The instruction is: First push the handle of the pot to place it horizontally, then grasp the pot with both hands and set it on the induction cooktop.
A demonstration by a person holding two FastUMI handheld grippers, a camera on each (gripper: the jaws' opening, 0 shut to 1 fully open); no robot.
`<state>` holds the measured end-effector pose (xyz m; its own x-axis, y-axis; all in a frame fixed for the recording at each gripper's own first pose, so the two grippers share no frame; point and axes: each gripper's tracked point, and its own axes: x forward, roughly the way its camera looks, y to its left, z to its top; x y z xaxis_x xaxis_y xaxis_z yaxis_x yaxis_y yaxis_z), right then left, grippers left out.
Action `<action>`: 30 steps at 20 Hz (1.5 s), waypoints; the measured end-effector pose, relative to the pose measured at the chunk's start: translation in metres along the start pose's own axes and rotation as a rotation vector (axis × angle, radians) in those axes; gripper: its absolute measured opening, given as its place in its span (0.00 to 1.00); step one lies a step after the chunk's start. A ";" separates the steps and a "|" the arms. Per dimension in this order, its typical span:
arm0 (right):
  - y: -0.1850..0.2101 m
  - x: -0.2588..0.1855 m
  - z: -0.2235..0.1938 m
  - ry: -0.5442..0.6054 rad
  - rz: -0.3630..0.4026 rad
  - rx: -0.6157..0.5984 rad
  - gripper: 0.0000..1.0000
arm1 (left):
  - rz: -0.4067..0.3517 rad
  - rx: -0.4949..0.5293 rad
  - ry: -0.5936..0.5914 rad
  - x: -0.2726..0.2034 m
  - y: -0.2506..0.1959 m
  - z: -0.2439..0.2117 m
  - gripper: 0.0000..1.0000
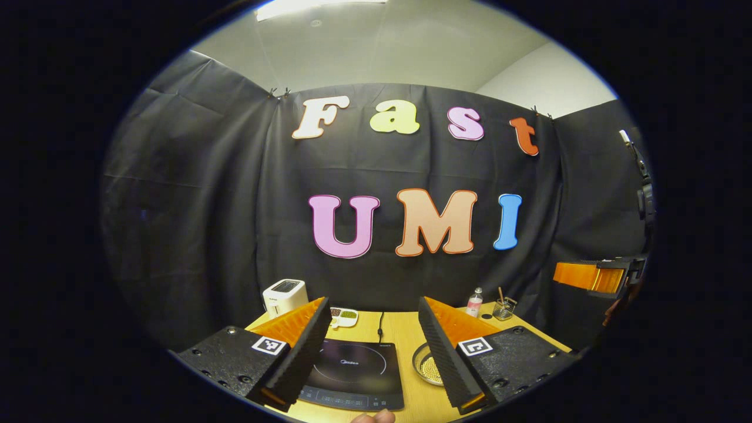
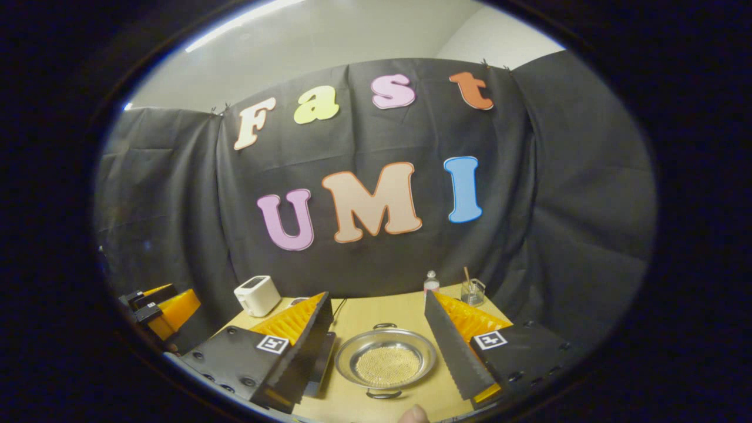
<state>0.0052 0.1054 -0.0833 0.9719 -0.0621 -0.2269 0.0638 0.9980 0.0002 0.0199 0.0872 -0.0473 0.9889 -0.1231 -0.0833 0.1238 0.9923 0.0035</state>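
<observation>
Hovering above the wooden worktop (image 2: 388, 314), both claws are spread wide and empty. The shallow round steel pot (image 2: 385, 357) sits between the right claw (image 2: 382, 346) fingers, untouched; the black induction cooktop (image 1: 352, 370) lies bare between the left claw (image 1: 373, 352) fingers. Pushing, grasping and placing all remain.

Cloth-walled booth — tabletop kitchen: toaster (image 1: 284, 295)

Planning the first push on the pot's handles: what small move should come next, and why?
Probably lower the open right gripper toward the pot. Its handles sit near and far rather than sideways, and both grippers hang above the table, touching nothing.
</observation>
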 end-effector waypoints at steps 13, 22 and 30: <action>0.036 0.050 -0.086 0.234 0.113 -0.051 0.13 | 0.093 -0.051 0.060 0.020 0.033 -0.024 0.91; 0.066 0.075 -0.177 0.488 0.403 -0.064 0.03 | 0.201 -0.013 0.073 0.041 0.027 -0.021 0.91; 0.069 0.060 -0.287 0.753 0.562 -0.073 0.03 | 0.342 0.049 0.125 0.032 0.029 -0.020 0.91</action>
<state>0.0026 0.1743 -0.3761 0.4525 0.4286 -0.7820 -0.4090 0.8790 0.2452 0.0535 0.1126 -0.0697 0.9564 0.2212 -0.1906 -0.2054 0.9736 0.0994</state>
